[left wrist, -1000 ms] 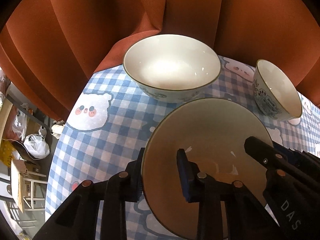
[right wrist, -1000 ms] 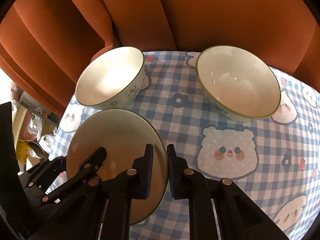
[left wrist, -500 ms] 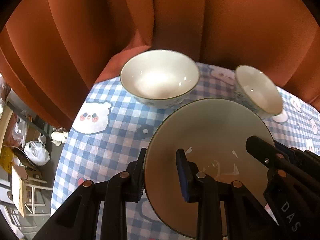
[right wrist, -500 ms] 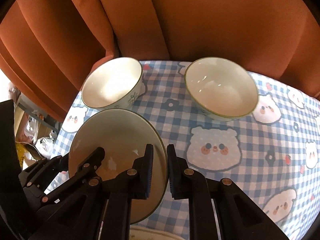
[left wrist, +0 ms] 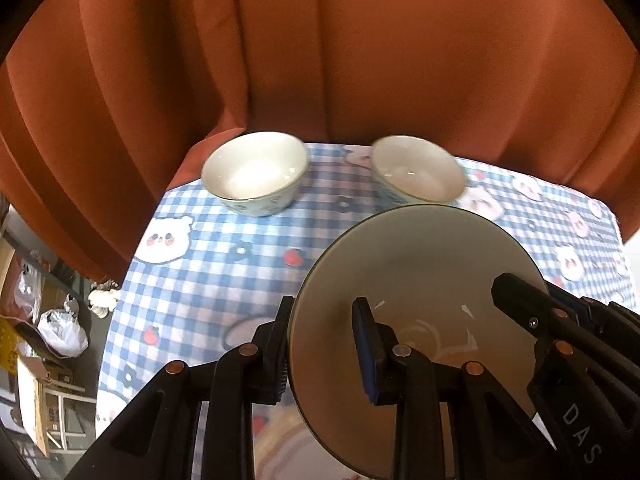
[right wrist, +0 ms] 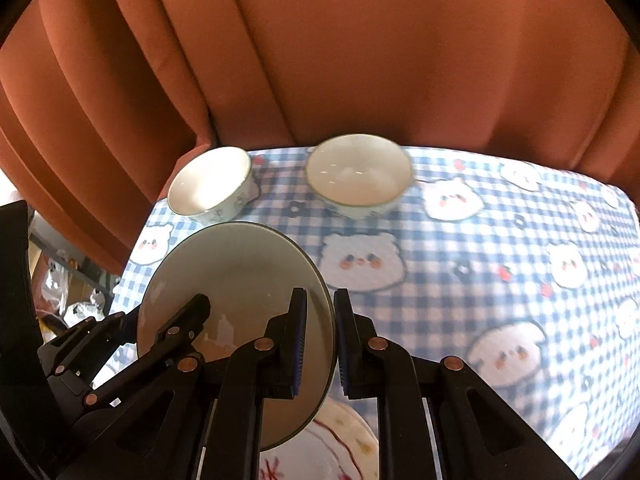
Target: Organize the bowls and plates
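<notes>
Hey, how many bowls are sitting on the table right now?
2. One bowl sits at the far left corner by the curtain, the other bowl just to its right. Both grippers hold a plate, which may hide more.

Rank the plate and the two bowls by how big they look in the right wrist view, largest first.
1. plate, by far the largest, though it is held right at the camera, so nearness inflates it.
2-3. right bowl and left bowl: the right one looks slightly wider, but they are too alike to rank.
</notes>
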A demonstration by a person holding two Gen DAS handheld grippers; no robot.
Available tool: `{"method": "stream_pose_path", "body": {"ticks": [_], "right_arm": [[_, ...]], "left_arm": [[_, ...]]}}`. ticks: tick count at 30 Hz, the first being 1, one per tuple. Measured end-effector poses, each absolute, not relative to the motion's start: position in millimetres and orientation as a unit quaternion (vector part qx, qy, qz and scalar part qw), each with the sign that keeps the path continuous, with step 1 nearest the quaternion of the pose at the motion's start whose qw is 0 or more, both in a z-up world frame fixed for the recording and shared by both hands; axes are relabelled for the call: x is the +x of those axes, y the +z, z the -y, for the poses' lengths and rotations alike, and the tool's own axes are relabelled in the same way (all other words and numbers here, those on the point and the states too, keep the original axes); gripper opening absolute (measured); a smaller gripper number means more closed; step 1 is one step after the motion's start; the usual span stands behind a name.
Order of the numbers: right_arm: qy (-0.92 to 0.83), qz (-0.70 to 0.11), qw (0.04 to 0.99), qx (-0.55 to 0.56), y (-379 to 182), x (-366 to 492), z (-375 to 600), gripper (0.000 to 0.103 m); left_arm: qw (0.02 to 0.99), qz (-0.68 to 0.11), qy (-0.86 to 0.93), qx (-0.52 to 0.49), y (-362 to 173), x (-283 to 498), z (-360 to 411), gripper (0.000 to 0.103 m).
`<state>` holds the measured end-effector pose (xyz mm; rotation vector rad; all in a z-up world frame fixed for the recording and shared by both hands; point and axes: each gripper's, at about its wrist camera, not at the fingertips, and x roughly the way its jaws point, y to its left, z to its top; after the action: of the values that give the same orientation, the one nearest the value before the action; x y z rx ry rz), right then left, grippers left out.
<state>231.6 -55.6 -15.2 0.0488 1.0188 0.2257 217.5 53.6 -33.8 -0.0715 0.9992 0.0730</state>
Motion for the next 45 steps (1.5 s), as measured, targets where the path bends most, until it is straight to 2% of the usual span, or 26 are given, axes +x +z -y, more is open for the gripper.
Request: {"method": "stream_pose_path", "body": {"ticks": [10, 21, 34, 45], "right_arm": [[0.067, -0.479, 0.875, 0.03, 0.4, 176.9, 104.6, 0.017], [0.047, -0.482, 0.874, 0.045, -10.9, 133.5, 164.1, 0.017], [0.047, -0.505, 0.86, 0.057, -42.9, 108.4, 241.2, 0.017], [0.095, -0.532, 0.84, 0.049, -78.9, 114.3, 265.2, 0.017]], "left_arm": [[0.881, -0.472, -0.005, -0.017, -24.1, 177.3, -3.1, 0.027], [0.876, -0.483, -0.023, 0.003, -33.9, 145.9, 62.3, 0.027], [0.855, -0.517, -0.021, 0.013, -67.4, 127.6, 138.9, 0.027], [0.84, -0.543, 0.025, 0.004, -91.5, 123.1, 156.0, 0.027]]}}
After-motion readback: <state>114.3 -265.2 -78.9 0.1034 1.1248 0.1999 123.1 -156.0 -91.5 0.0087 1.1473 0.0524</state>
